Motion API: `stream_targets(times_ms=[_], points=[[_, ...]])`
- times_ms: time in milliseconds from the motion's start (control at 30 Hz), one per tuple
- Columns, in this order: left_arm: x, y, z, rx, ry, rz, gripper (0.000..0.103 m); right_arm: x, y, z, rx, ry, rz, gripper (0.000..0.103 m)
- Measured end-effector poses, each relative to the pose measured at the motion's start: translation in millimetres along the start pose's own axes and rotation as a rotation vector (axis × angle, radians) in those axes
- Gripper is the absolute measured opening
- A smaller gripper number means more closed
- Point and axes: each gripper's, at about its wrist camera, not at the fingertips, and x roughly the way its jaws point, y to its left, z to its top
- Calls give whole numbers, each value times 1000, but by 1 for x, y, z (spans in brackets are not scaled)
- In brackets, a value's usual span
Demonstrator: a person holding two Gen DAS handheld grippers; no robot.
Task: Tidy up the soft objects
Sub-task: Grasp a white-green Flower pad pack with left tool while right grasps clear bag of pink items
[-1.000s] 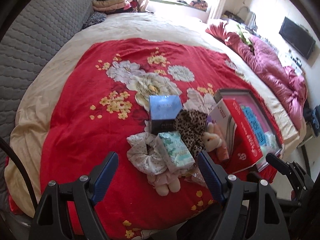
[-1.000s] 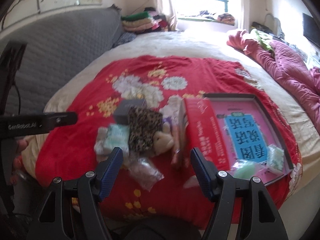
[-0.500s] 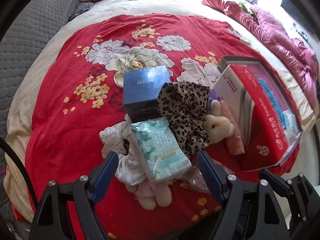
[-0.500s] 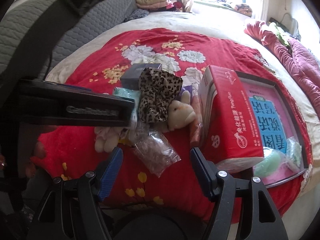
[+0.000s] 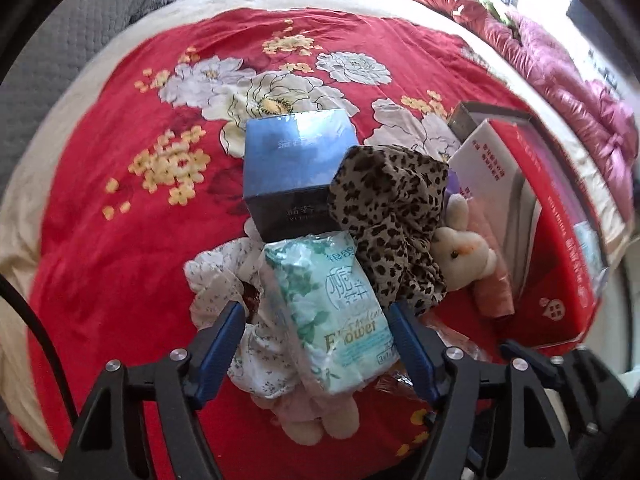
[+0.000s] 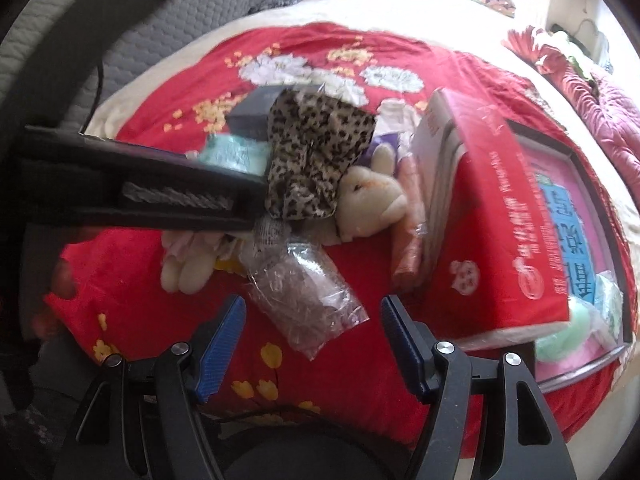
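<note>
On a bed under a red floral blanket (image 5: pixel 100 240), soft things still sit heaped. The left gripper (image 5: pixel 318 346) is closing around a green tissue pack (image 5: pixel 332 312); the right gripper (image 6: pixel 310 344) hangs apart above a clear plastic bag (image 6: pixel 308 296). Sorting looks barely begun.

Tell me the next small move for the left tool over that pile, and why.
Probably finish closing on the green tissue pack and lift it. The left tool already has its blue pads either side of the pack, jaws closing, not yet pressing. The pack lies on top of the floral cloth and a plush toy, so it should come away first.
</note>
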Motion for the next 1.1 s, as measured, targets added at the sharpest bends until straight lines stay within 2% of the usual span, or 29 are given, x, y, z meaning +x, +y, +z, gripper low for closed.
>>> stream_targets(times_ms=[200, 333, 400, 567, 767, 967, 1100], points=[[-4, 22, -2, -71, -7, -132, 64, 24, 8, 6, -47, 57, -26, 72], [-10, 30, -2, -89, -30, -172, 61, 33, 13, 8, -66, 69, -43, 71], [-12, 34, -2, -95, -36, -192, 57, 33, 12, 9, -64, 59, -27, 65], [-15, 41, -1, -110, -57, -233, 50, 30, 3, 8, -30, 52, 3, 59], [-17, 44, -3, -115, -73, -233, 47, 3, -13, 2, 57, -22, 56, 58], [-13, 31, -3, -66, -58, -158, 47, -5, -17, 0, 101, -39, 86, 58], [-11, 21, -1, -23, -50, -87, 54, -5, -22, 0, 112, -33, 97, 58]])
